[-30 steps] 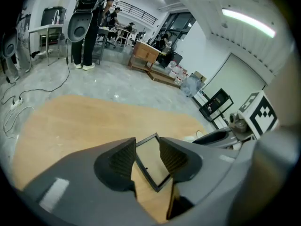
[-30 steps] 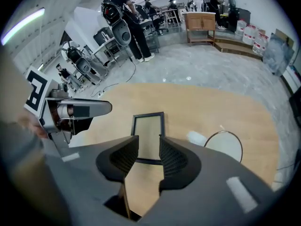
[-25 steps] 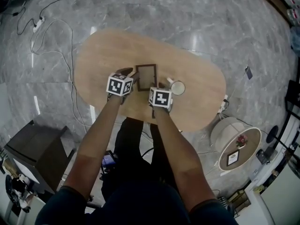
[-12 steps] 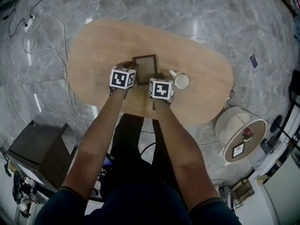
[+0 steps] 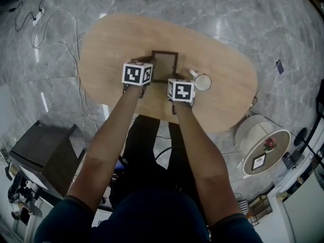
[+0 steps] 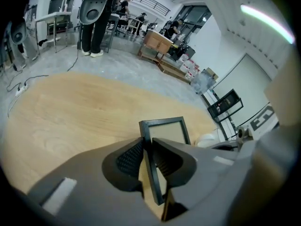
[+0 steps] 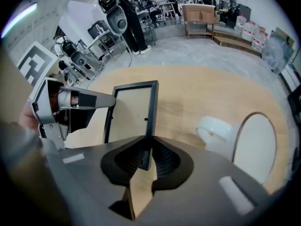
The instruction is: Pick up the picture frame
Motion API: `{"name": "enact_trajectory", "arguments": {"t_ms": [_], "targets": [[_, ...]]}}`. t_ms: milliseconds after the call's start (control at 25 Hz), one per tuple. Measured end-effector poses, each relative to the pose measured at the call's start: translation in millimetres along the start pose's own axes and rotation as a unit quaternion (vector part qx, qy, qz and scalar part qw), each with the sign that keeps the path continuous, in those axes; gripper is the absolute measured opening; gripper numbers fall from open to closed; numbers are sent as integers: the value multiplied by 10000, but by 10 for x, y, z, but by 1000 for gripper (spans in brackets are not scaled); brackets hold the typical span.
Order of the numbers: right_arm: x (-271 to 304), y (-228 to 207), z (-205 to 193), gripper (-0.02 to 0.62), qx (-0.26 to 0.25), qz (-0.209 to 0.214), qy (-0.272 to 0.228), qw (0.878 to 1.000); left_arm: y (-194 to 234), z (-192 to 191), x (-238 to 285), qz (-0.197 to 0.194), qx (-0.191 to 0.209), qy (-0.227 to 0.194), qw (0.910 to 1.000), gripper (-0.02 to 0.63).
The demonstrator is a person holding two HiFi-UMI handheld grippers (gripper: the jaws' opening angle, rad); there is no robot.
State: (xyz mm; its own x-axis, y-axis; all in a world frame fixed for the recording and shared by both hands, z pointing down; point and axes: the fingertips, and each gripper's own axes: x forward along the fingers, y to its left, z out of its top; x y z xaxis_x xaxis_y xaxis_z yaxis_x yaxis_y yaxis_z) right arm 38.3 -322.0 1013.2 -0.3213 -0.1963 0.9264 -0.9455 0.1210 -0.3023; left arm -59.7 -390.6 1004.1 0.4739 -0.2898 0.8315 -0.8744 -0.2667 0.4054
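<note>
Head view: left gripper (image 5: 150, 69), right gripper (image 5: 175, 79) newly tight on picture frame (image 5: 165, 61).

On table (image 5: 111, 39): 1 pic frame (image 5: 167, 65), 1 mug (image 5: 203, 82). 2 grippers: L gripper (image 6: 149, 147), R gripper (image 7: 146, 157).

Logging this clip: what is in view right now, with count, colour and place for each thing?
table: one, light wood, oval, on the grey marble floor
picture frame: one, dark rim, pale inside, near the table's middle
mug: one, white, on the table right of the picture frame, apart from it
side table: one, white, round, on the floor at lower right, with a small framed picture and a flower on top
cabinet: one, dark, on the floor at lower left
left gripper: one, grey, shut on the picture frame's left edge
right gripper: one, grey, shut on the picture frame's right edge
</note>
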Motion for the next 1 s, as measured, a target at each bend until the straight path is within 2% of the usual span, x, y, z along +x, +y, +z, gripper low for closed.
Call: {"name": "enact_trajectory", "arguments": {"t_ms": [280,520,720,920,1000], "targets": [[-869,349,611,58,-536,-16,-981,9937,-271,708,-898,119,108,-941,9954,52],[-1869,714,1123,60,-960,145,-1813,9786,-678,1362,-1925,191,395,-1840,9819,52],[-2750,971,1551,60,-1302,313,-2459,9600,-1094,1900,-2811,272,622,-2697,9605,52],[-3668,1225,1647,60,-1638,439,-2971,9397,-1560,2086,-3677,297,660,-3403,9375,52],[-4033,1328,1717,60,-1852,464,-3224,9271,-1727,2169,-4016,315,672,-3747,9242,51]]}}
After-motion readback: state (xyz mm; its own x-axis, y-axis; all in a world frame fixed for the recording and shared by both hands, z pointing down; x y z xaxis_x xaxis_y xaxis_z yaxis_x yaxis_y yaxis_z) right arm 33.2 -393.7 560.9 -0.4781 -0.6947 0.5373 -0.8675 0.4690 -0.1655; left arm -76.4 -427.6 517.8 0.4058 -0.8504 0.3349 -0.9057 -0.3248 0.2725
